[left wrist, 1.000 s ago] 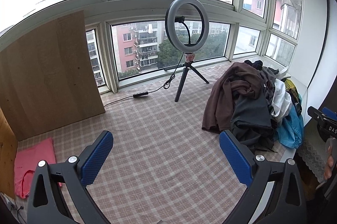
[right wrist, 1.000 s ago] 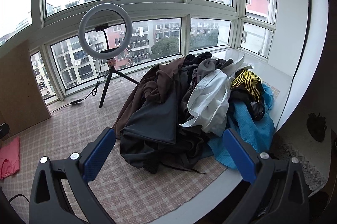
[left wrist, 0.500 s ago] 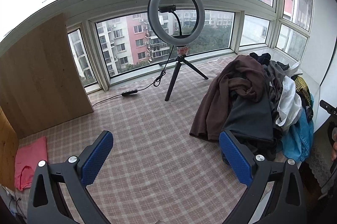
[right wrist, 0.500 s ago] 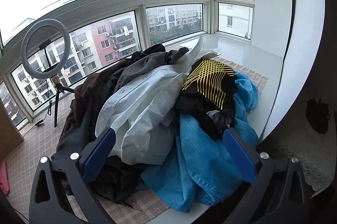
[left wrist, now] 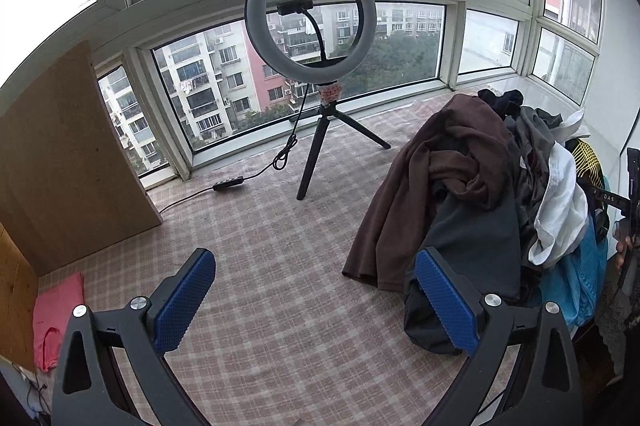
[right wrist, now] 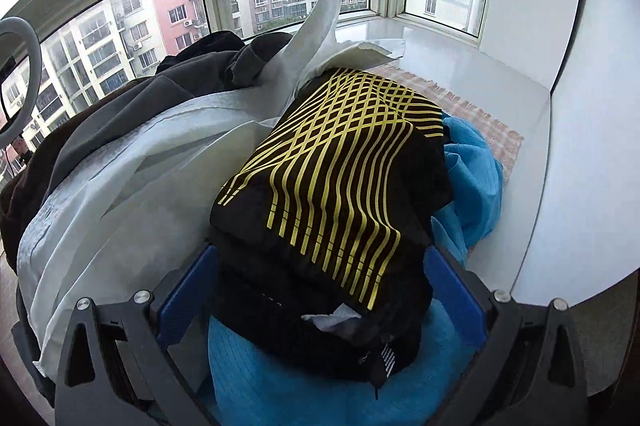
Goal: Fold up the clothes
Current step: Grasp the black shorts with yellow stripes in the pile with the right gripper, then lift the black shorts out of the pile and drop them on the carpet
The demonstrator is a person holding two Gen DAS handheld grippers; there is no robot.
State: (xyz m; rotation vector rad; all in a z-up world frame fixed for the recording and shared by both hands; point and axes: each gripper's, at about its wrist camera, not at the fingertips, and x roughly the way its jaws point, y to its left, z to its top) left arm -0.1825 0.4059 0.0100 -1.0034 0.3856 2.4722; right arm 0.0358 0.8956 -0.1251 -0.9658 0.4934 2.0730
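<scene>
A heap of clothes (left wrist: 480, 194) lies at the right of a plaid-covered platform (left wrist: 260, 266): brown, grey, white, black and blue garments. My left gripper (left wrist: 316, 286) is open and empty, held over the plaid surface left of the heap. In the right wrist view a black garment with yellow lines (right wrist: 332, 178) tops the heap, over a blue garment (right wrist: 288, 378) and beside a white one (right wrist: 120, 186). My right gripper (right wrist: 320, 290) is open with its fingers on either side of the black garment's near edge.
A ring light on a tripod (left wrist: 312, 26) stands at the back by the windows, its cable (left wrist: 240, 182) trailing left. A wooden board (left wrist: 68, 154) leans at the left. A pink garment (left wrist: 56, 314) lies at the front left. A white sill (right wrist: 540, 166) lies right of the heap.
My right gripper has moved forward and down onto the heap, so its fingers now straddle the black garment. My left gripper has moved closer to the ring light and heap.
</scene>
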